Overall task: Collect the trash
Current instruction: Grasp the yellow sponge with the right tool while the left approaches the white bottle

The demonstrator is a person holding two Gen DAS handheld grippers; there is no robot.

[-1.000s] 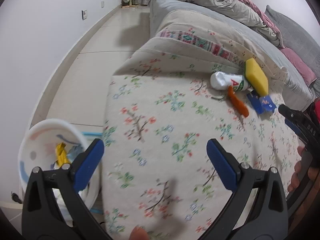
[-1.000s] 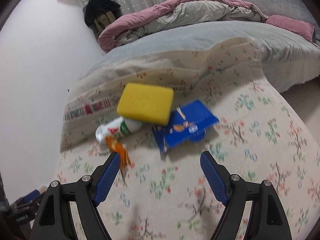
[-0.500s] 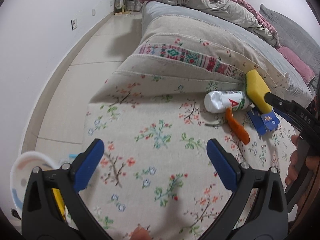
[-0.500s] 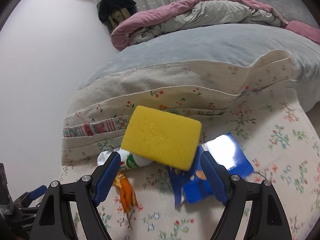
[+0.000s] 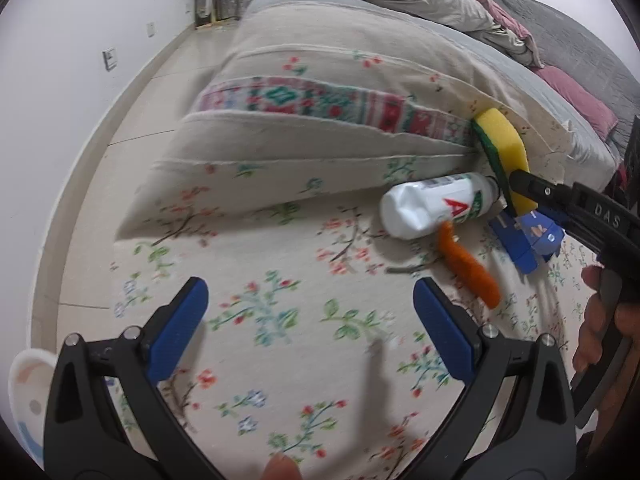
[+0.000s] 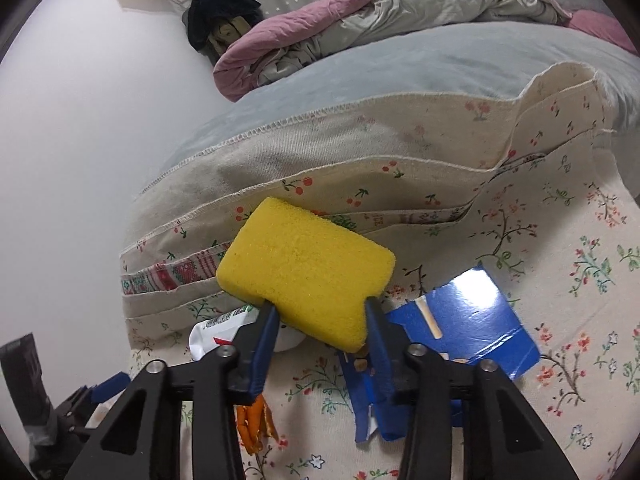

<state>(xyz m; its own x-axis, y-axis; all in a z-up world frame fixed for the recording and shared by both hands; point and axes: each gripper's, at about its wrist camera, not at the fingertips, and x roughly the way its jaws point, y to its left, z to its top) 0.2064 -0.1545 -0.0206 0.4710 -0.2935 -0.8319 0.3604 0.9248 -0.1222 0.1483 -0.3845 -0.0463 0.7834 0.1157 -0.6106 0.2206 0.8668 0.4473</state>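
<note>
A yellow sponge [image 6: 304, 272] with a green scouring side [image 5: 500, 144] leans against the folded floral cover. My right gripper [image 6: 320, 316] is closing on its near end, and both blue pads press its sides. Under the sponge lie a crushed white bottle [image 5: 432, 208], an orange peel [image 5: 468, 272] and a torn blue carton [image 6: 472, 320]. My left gripper [image 5: 310, 292] hangs open over the floral cloth, short of the peel, with nothing between its fingers.
A white bin [image 5: 24, 392] shows at the lower left corner, beside the bed on the tiled floor [image 5: 132, 92]. A pink and grey duvet [image 6: 360, 28] is heaped at the back of the bed. A hand [image 5: 600, 336] holds the right gripper's handle.
The right gripper moved forward to the sponge and its jaws came in on it. The left gripper travelled across the bed toward the trash, and the bin slid to the frame's corner.
</note>
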